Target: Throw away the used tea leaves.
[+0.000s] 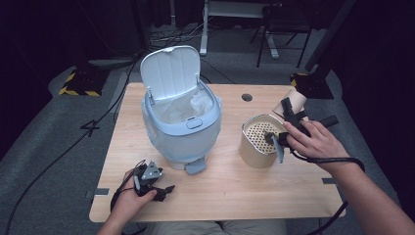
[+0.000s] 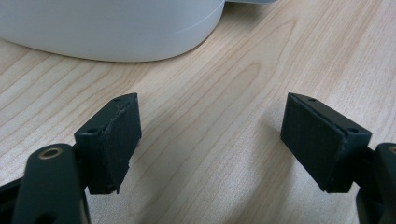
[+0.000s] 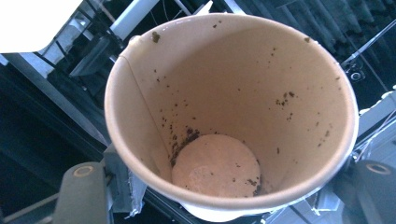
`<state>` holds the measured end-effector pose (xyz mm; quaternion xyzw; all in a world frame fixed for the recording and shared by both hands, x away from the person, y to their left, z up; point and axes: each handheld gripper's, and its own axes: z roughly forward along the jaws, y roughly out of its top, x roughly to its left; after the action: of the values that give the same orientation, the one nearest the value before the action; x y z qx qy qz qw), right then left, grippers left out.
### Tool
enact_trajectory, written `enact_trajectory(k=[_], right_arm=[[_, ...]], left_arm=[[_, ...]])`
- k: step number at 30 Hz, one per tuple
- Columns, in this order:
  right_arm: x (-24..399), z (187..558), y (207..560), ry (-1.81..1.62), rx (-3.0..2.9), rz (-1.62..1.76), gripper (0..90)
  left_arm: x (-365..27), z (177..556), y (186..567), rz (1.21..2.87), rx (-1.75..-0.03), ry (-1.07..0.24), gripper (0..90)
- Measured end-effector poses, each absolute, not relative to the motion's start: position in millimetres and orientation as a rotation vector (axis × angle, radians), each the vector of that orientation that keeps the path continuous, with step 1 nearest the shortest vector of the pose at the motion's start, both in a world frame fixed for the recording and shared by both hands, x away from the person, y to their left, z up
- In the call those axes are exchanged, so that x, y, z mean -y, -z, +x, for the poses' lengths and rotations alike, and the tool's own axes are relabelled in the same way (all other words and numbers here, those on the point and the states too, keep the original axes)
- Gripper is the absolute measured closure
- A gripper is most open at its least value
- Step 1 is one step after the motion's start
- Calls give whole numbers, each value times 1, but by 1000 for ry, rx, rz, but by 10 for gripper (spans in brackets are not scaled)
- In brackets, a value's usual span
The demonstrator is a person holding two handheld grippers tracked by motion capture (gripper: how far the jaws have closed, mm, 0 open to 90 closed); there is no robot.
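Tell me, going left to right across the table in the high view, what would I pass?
Left gripper, resting in a hand near the table's front edge → pale blue bin with its lid up → tan canister with a perforated insert → right gripper, holding a paper cup.

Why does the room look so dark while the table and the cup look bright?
High view: light falls on the wooden table, while the room behind stays almost black. Left gripper view: sharp wood grain, soft shadows under the fingers. Right gripper view: the paper cup is evenly lit, with a blown-out white patch at top left.
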<state>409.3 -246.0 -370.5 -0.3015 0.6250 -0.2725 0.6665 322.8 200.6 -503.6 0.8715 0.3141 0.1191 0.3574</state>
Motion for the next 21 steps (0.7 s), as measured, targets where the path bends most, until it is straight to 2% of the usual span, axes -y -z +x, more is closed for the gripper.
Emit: enact_trajectory(k=[21], right_arm=[[243, 405, 371, 587, -1368, -681, 298]], left_arm=[[-201, 323, 504, 2250, -812, -308, 209]])
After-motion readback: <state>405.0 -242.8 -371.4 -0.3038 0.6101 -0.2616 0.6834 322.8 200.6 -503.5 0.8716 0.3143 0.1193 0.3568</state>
